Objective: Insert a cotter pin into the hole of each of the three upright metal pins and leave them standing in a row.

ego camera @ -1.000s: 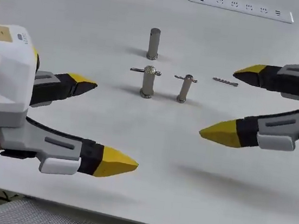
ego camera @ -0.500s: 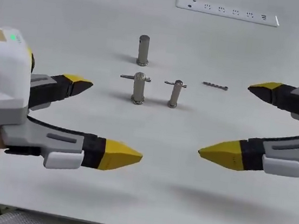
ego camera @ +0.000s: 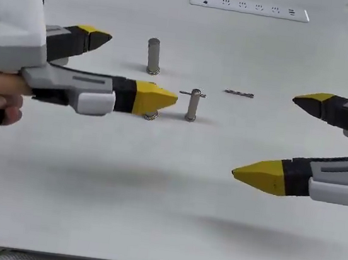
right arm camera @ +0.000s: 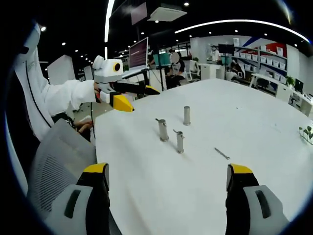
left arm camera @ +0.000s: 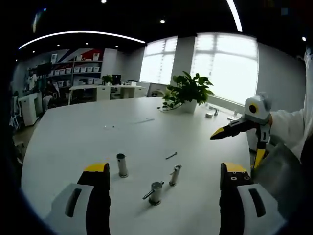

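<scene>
Partly behind left gripper (ego camera: 141, 67), one metal pin (ego camera: 150, 116)

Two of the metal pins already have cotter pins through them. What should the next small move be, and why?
Probably lower the right gripper, jaws open, onto the loose cotter pin lying flat on the table nearest it. The rear metal pin has no cotter pin through it, while the two front metal pins each carry one.

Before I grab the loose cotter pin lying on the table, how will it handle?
The loose cotter pin looks thin and lies flat on the smooth table, so it may skid or roll when nudged. Being slim metal, it is probably light yet stiff.
</scene>
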`<state>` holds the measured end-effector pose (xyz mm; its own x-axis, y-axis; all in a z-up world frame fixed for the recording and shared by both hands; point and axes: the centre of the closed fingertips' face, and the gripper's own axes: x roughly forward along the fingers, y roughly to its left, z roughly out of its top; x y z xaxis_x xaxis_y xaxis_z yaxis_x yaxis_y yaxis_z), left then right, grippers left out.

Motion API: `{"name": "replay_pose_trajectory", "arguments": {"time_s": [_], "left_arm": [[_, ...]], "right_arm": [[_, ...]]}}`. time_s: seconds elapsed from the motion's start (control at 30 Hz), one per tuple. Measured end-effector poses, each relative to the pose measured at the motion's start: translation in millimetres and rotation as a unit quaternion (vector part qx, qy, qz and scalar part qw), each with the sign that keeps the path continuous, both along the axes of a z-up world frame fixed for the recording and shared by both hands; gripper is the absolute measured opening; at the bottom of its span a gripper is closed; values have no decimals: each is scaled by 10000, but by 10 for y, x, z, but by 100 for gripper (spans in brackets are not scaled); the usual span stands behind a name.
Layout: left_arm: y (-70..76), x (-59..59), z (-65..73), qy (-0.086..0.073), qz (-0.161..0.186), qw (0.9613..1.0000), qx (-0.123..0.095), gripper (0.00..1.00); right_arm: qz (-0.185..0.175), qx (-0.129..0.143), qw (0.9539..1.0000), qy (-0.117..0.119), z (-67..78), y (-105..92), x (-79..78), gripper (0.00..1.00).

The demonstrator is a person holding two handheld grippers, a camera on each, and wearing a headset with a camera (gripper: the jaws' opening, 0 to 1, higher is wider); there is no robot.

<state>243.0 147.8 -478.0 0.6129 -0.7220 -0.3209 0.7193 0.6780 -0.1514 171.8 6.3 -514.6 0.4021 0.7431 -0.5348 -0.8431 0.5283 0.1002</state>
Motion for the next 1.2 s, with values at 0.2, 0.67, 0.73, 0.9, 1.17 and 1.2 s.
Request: {"name": "replay_pose_trajectory", "arguments": {"time_s": [0.2,0.67,0.73,0.9,1.17,1.2], "left_arm": [[16,385,-72,71,211,9996,182,86],[9,849,-426,411,330,9973,504,52],[51,880,-530,462,341,9944,883,48],[29,952,-694,499,158,9903,1290,35],[40,1005,-851,624,224,9842,1640,21],[106,1024,-876,599,301,9798,1883,18]], "right_arm": [[-164,118,9997,103,1,-46,-52,98],[-452,244,9986,79,151,-183,-91,96],[-491,252,9984,98,151,-197,-91,96],[-529,252,9982,80,166,-202,-89,97],[-547,254,9982,64,192,-212,-79,96],[-551,249,9981,62,194,-213,-77,96]]}}
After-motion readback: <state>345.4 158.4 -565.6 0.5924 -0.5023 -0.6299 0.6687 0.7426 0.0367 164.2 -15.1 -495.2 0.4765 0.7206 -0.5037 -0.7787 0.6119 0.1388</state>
